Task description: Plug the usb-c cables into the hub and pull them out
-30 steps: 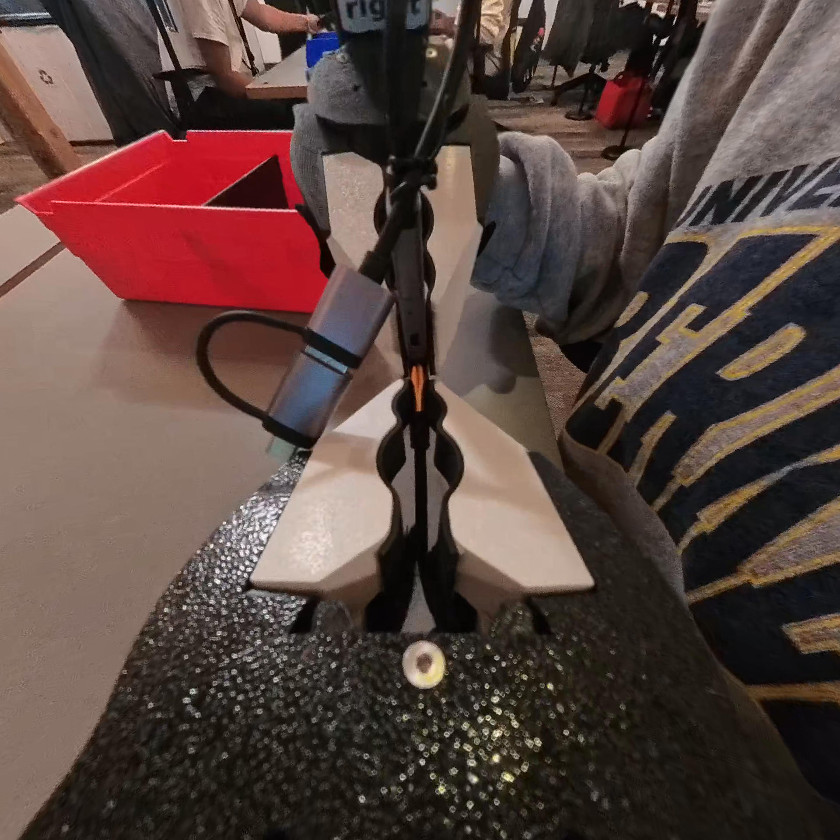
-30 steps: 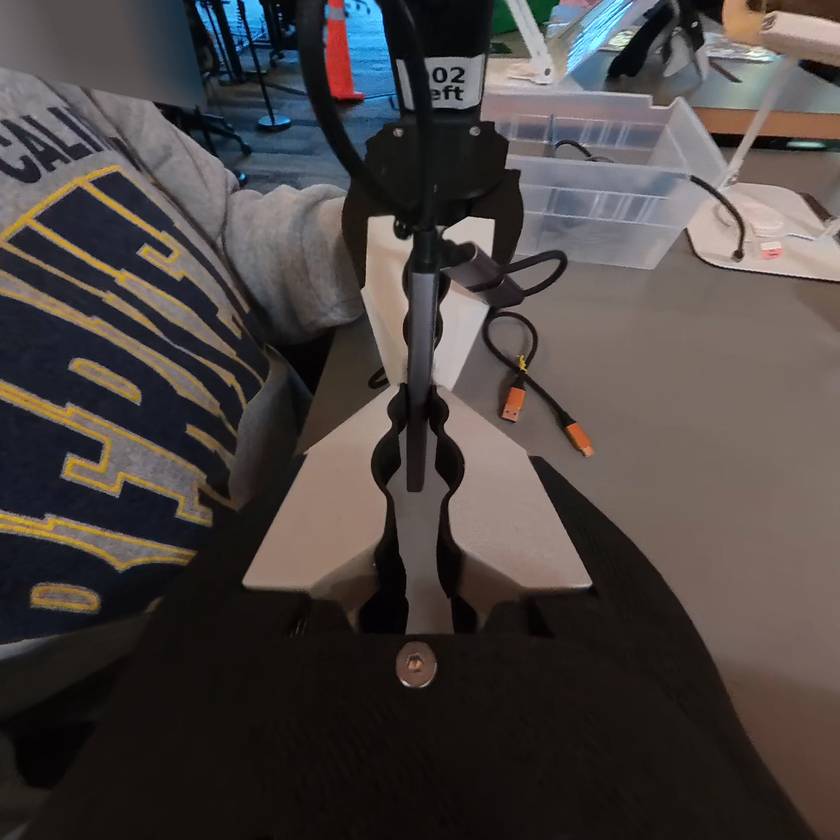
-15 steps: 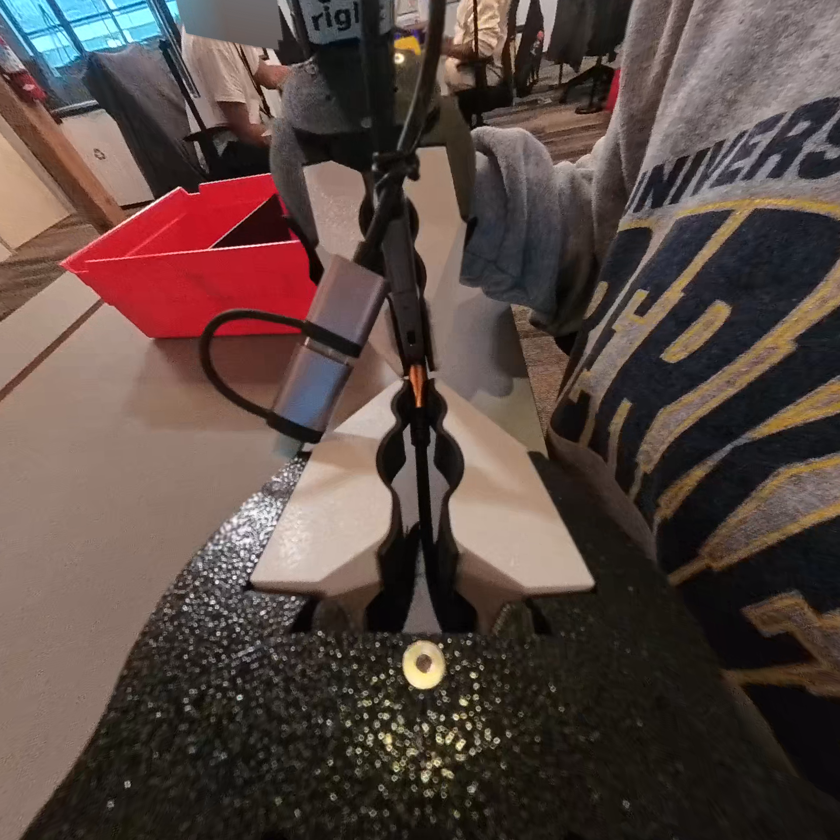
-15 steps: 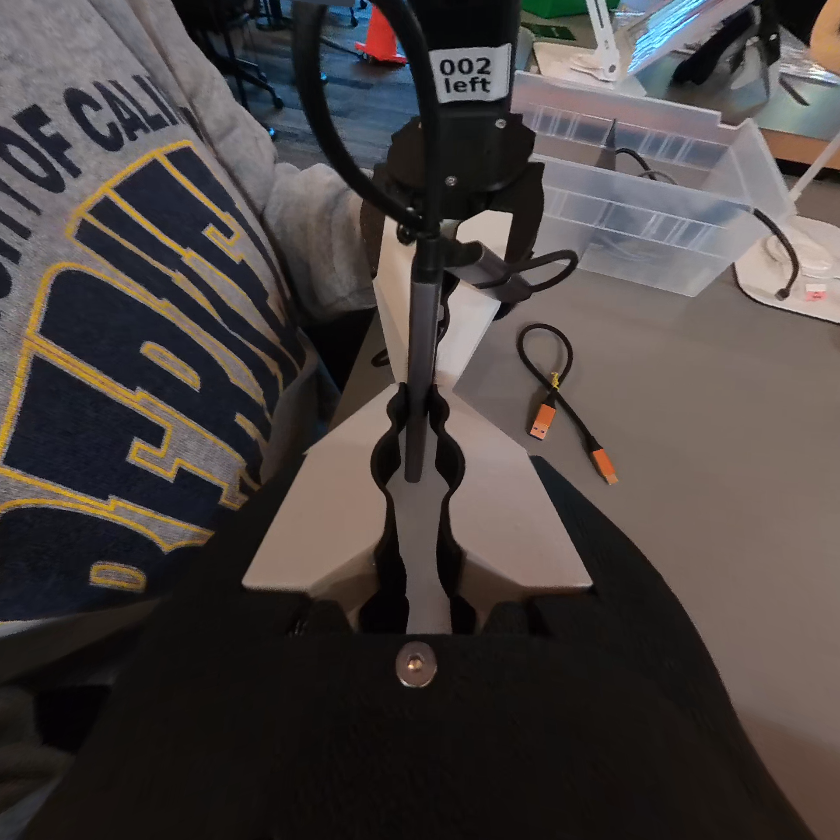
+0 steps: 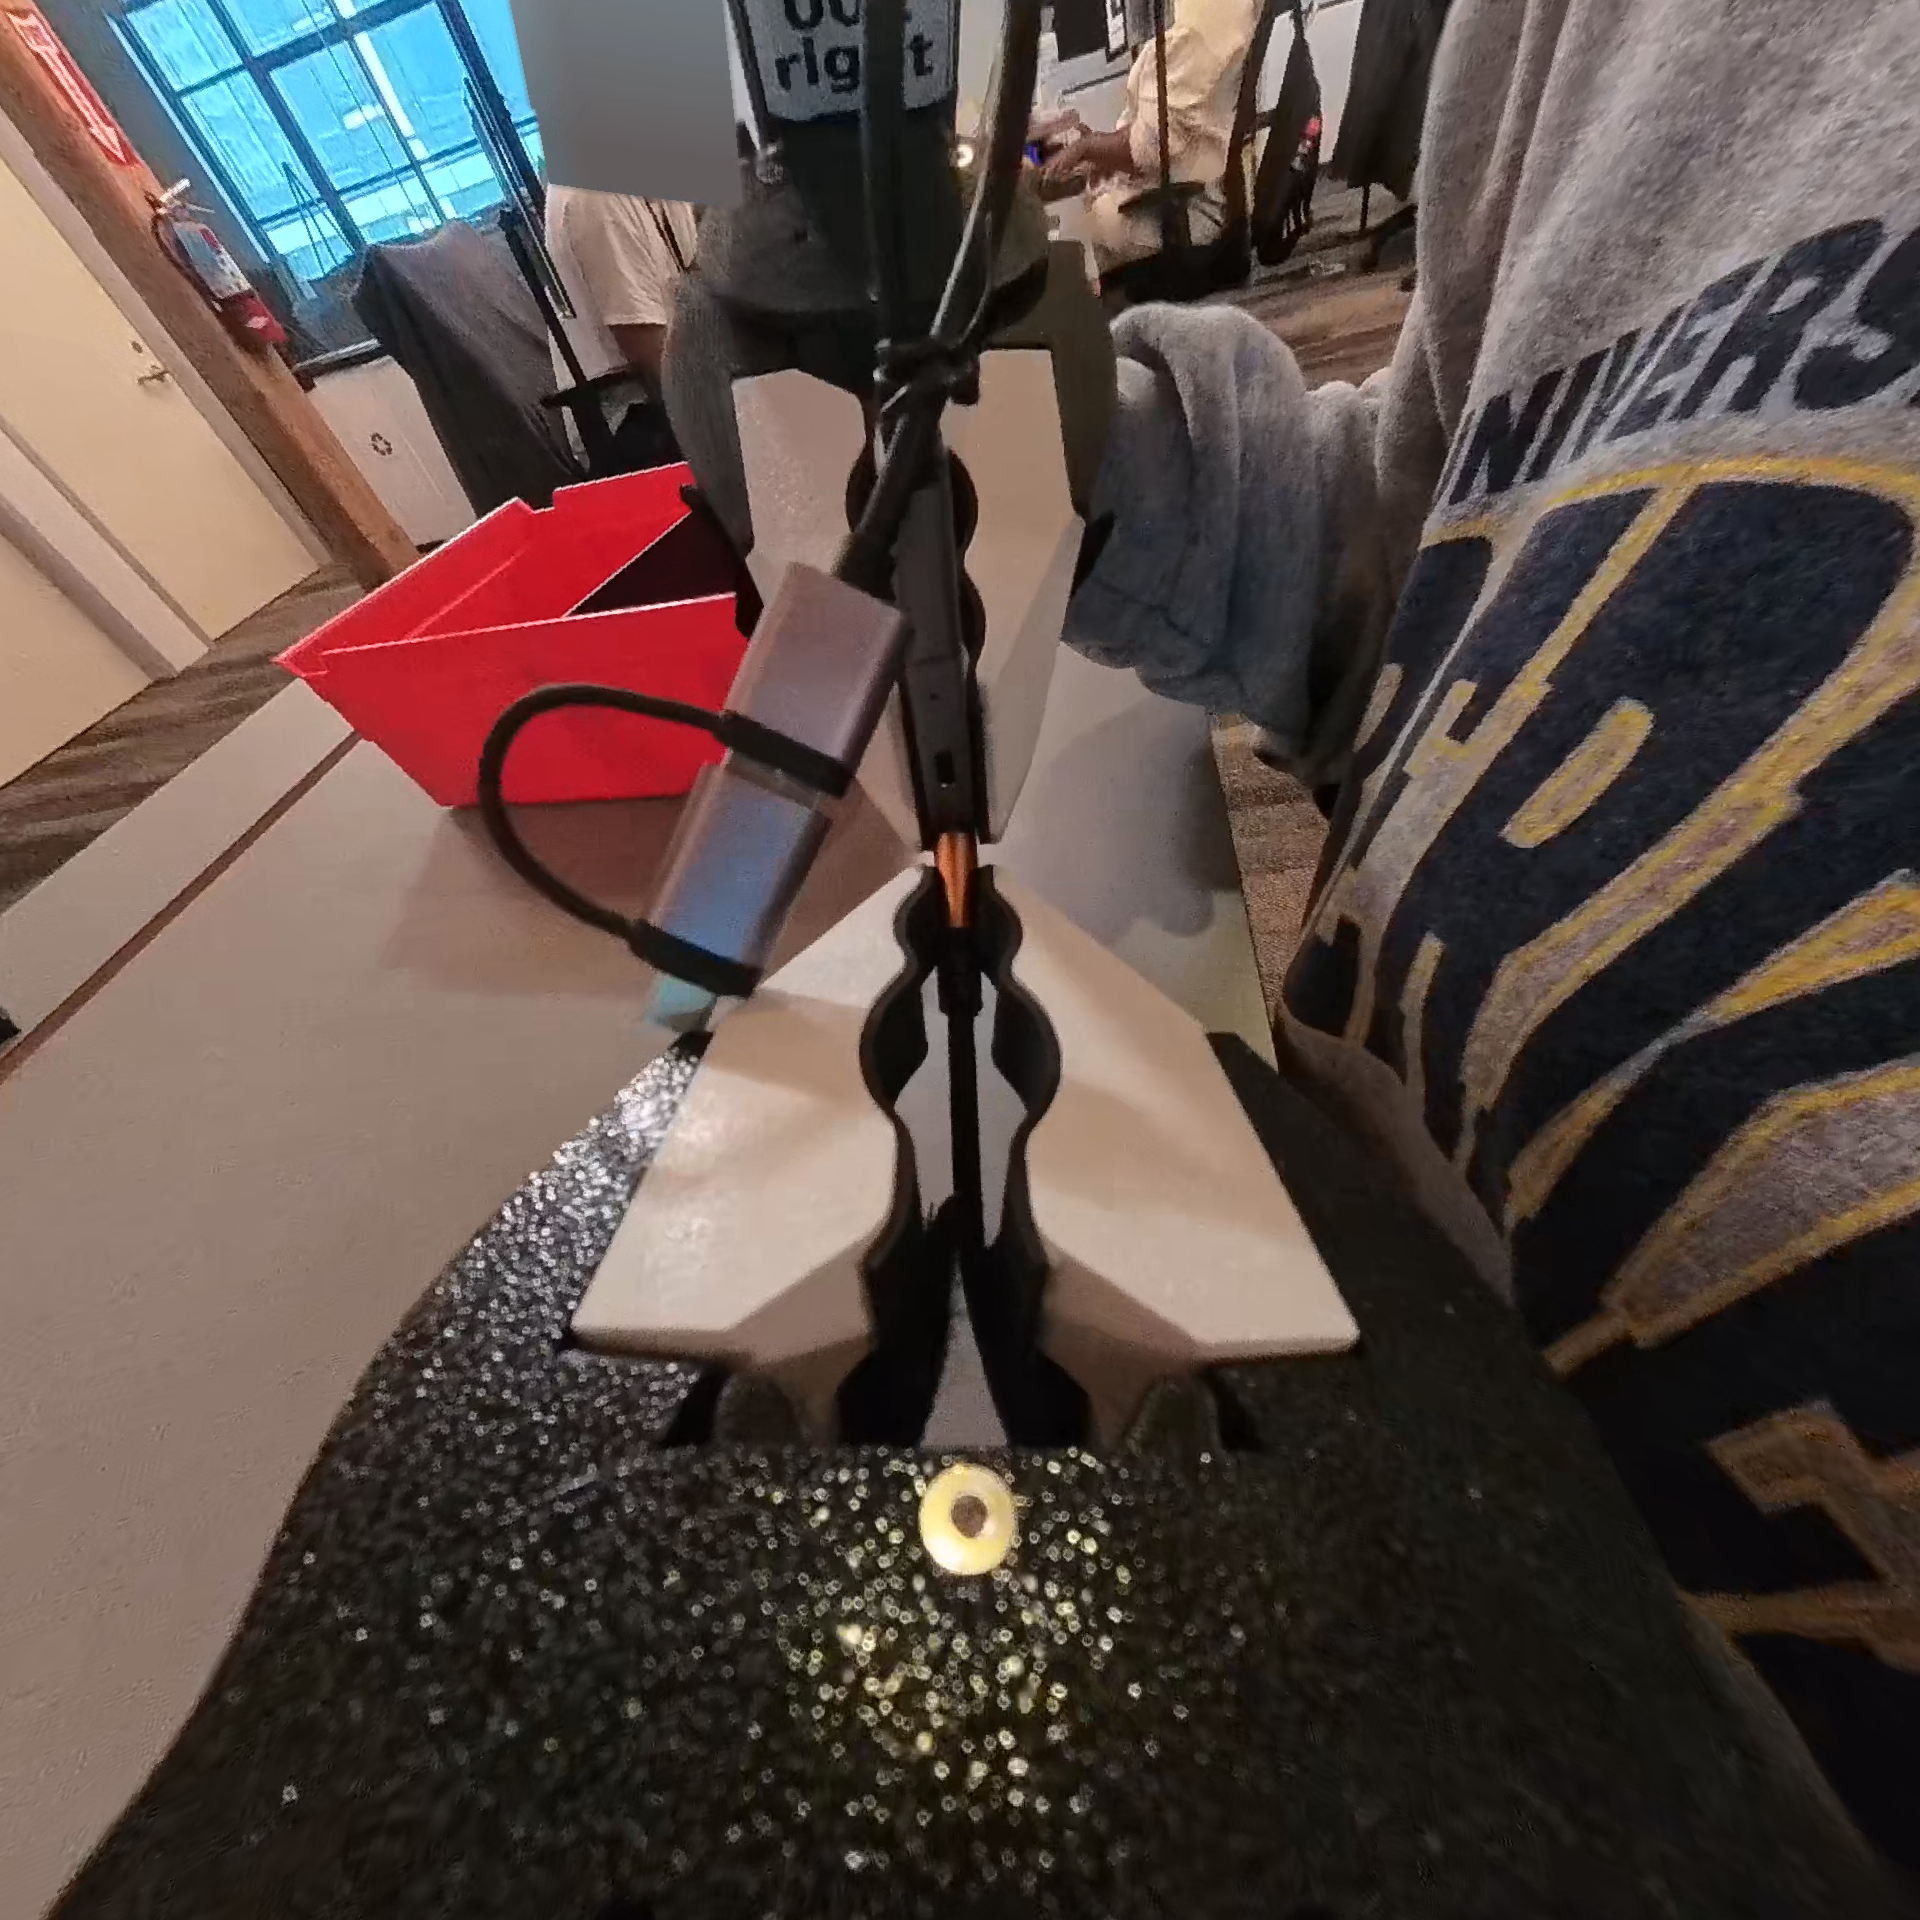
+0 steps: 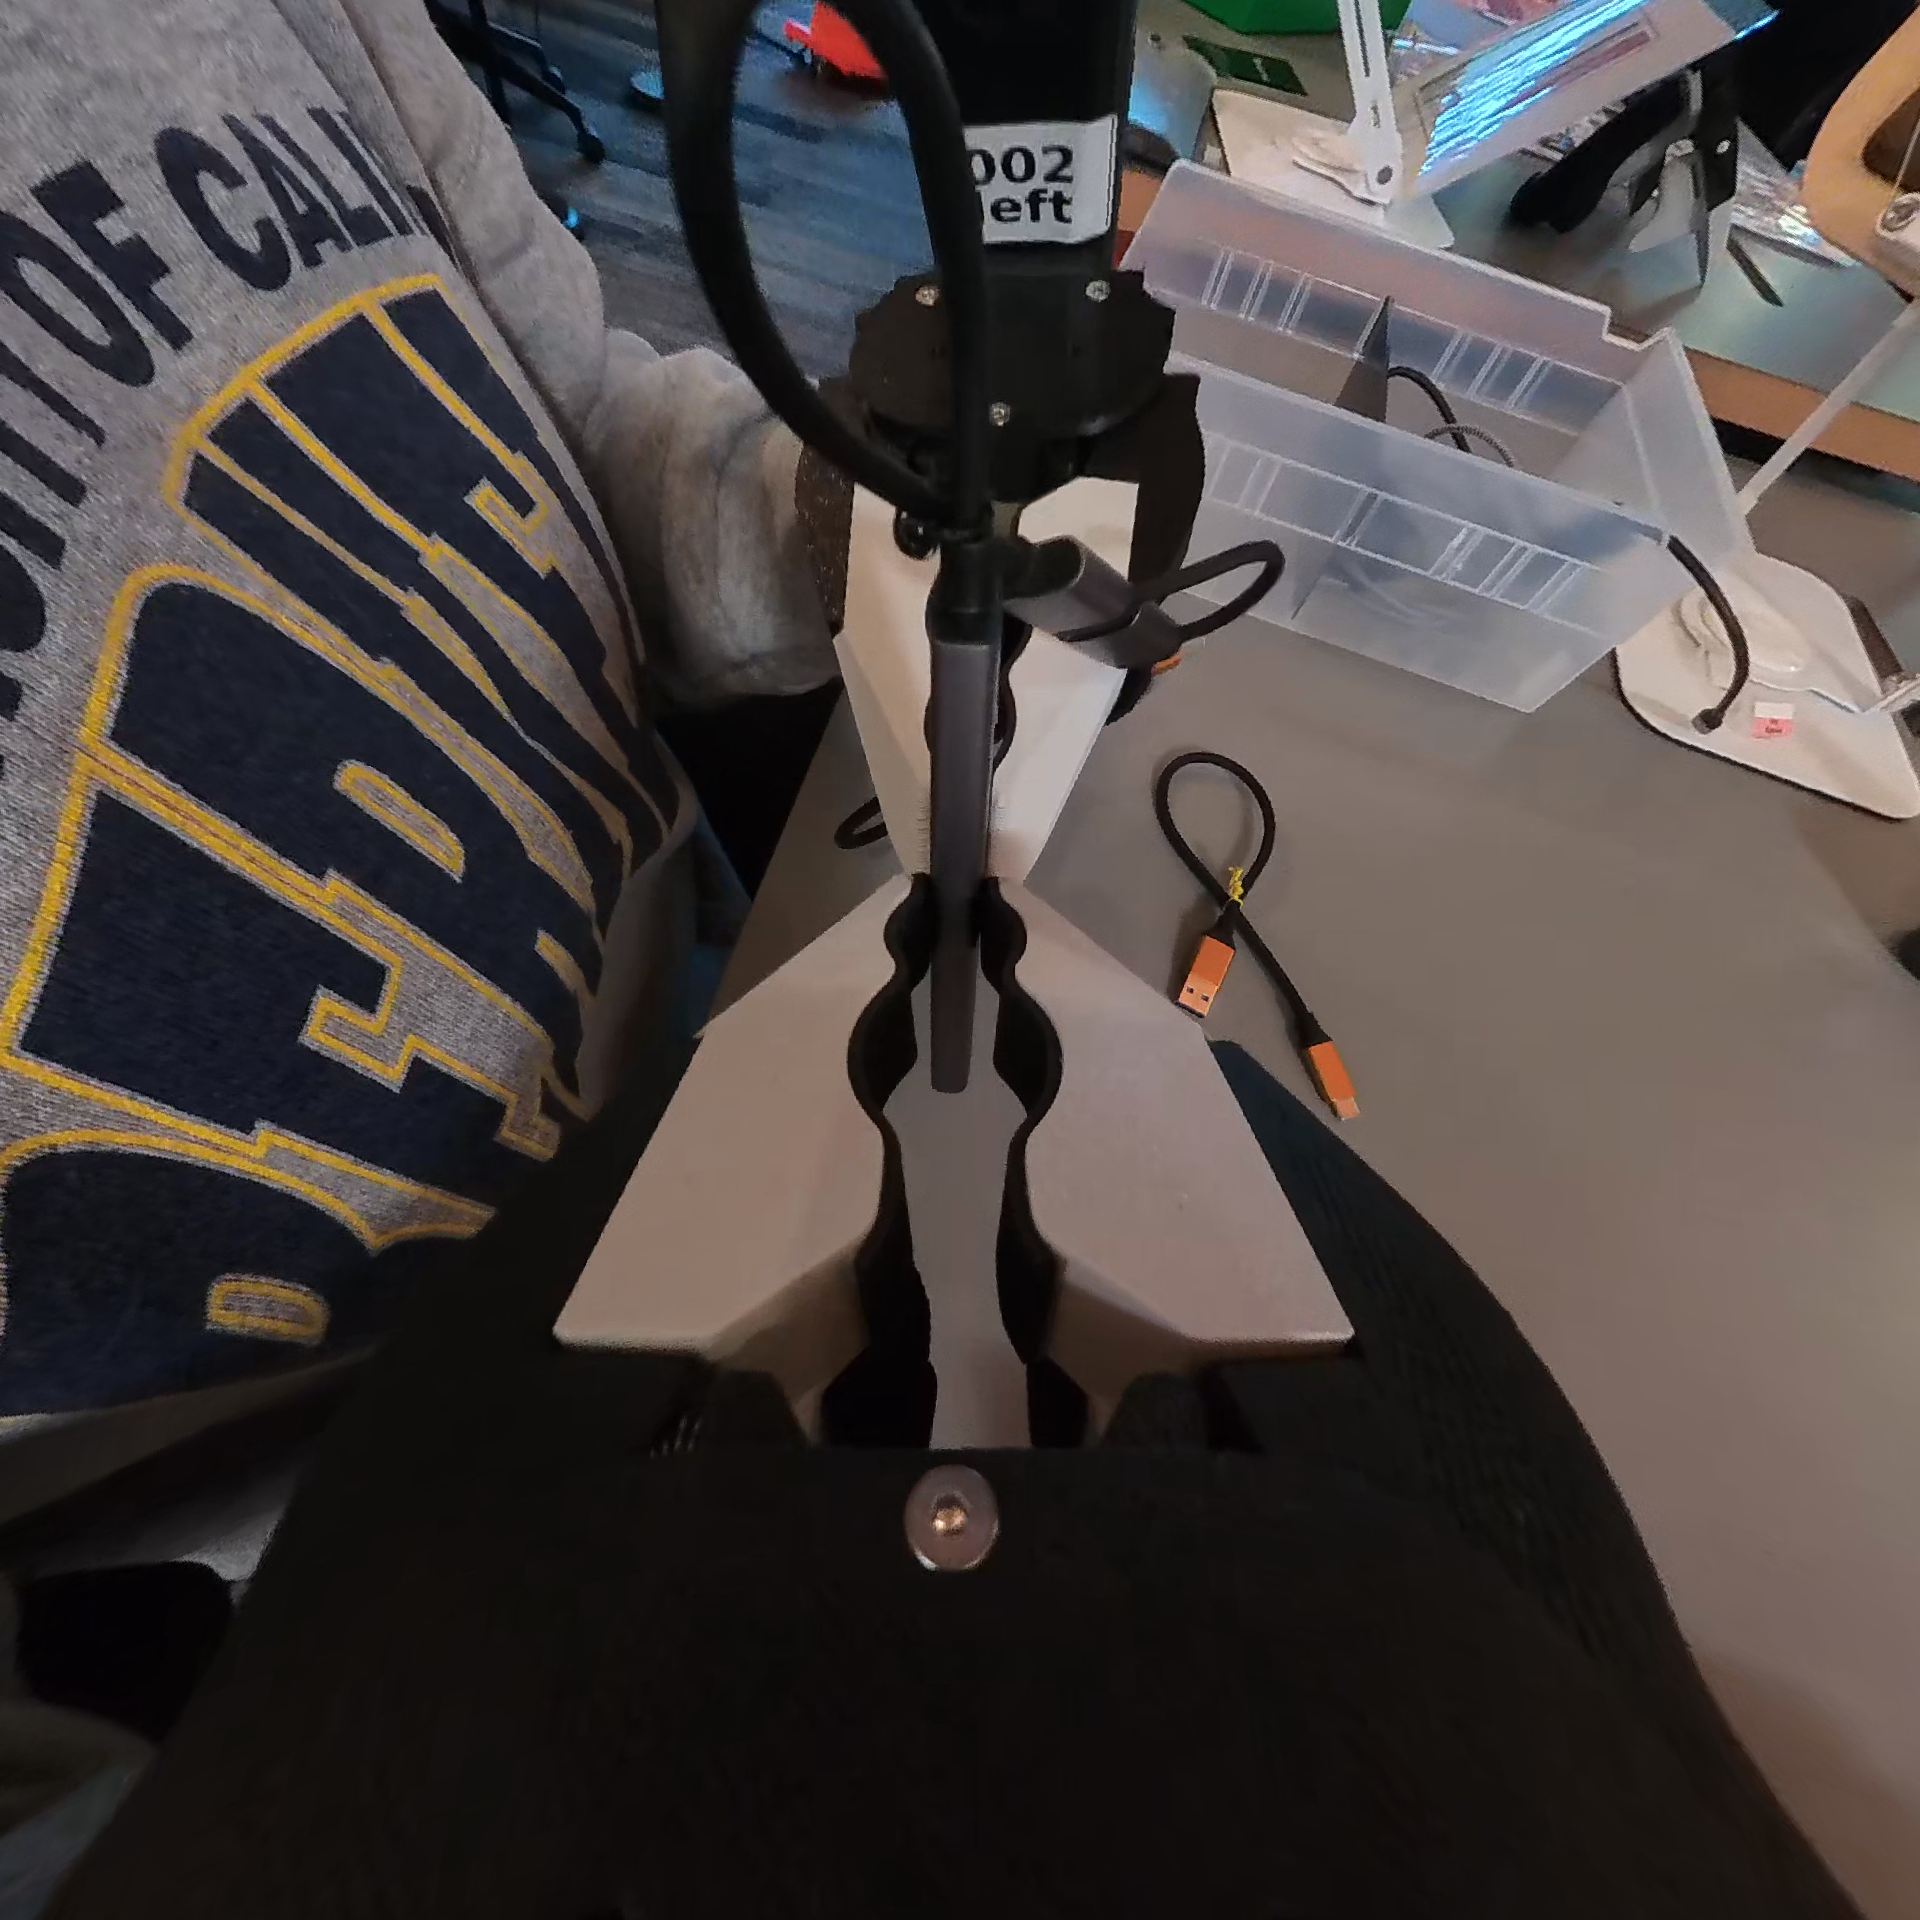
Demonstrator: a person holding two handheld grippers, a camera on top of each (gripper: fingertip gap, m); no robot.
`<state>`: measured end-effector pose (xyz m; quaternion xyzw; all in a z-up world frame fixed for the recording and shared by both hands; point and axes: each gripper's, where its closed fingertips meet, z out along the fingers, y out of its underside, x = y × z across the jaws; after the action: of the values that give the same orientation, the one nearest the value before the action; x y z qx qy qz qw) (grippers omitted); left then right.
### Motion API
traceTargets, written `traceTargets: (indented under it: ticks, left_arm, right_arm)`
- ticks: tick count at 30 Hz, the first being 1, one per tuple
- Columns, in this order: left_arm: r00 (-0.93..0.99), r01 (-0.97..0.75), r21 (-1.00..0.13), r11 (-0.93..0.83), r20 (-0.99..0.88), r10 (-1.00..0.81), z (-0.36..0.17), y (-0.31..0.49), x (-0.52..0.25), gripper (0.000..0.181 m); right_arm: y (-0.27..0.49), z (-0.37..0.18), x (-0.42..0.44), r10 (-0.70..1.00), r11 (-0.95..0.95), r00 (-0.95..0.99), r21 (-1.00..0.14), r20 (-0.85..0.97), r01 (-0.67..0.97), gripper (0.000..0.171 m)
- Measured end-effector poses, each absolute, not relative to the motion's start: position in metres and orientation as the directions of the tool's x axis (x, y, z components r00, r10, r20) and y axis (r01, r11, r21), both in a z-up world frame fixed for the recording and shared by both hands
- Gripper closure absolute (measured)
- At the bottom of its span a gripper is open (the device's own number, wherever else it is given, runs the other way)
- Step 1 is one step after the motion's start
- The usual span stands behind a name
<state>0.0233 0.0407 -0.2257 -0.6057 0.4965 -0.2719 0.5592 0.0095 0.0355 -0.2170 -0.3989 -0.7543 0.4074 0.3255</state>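
Note:
My right gripper [image 6: 954, 896] is shut on the slim grey hub [image 6: 954, 769], seen edge-on and held in the air, pointing at the left gripper. My left gripper [image 5: 954, 885] is shut on the orange plug [image 5: 953, 881] of a black USB-C cable. The plug's tip meets the end of the hub [image 5: 940, 675]; I cannot tell how deep it sits. A grey adapter block [image 5: 774, 790] on a short black cable loop hangs beside the hub. A second cable with orange plugs [image 6: 1210, 966] lies on the grey table [image 6: 1558, 1039].
A red bin [image 5: 540, 686] stands at the table's far end in the left wrist view. A clear plastic bin [image 6: 1455, 499] and a white lamp base [image 6: 1787, 748] stand beyond the loose cable. The person's grey sweatshirt [image 6: 312, 727] is close beside both grippers. My left and right fingertips are right by each other.
Both grippers have risen and tilted together, tip to tip, with the same hold on plug and hub. The table and bins have slid lower in both views.

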Motion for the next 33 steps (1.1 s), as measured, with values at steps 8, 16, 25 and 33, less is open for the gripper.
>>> traceTargets:
  ticks: [8, 16, 25, 33]
  left_arm:
    - [0.559, -0.160, -0.987, 0.001, -0.091, -0.824, -0.215, 0.050, -0.057, 0.177]
    - [0.672, -0.035, -0.882, -0.471, 0.328, -0.664, -0.259, 0.120, -0.057, 0.177]
    - [0.687, 0.014, -0.747, -0.664, 0.490, -0.536, -0.307, 0.158, -0.071, 0.177]
    - [0.732, 0.091, -0.842, -0.532, 0.419, -0.538, -0.289, 0.170, -0.084, 0.101]
  right_arm:
    - [0.105, -0.187, 0.066, 0.975, 0.193, -0.171, -0.920, 0.141, 0.340, 0.163]
    - [0.133, -0.249, 0.013, 1.000, 0.019, 0.012, -0.856, 0.029, 0.516, 0.164]
    - [0.160, -0.279, 0.007, 0.925, -0.380, 0.188, -0.773, -0.331, 0.509, 0.164]
    - [0.184, -0.214, 0.031, 0.967, -0.180, 0.244, -0.864, -0.069, 0.470, 0.164]
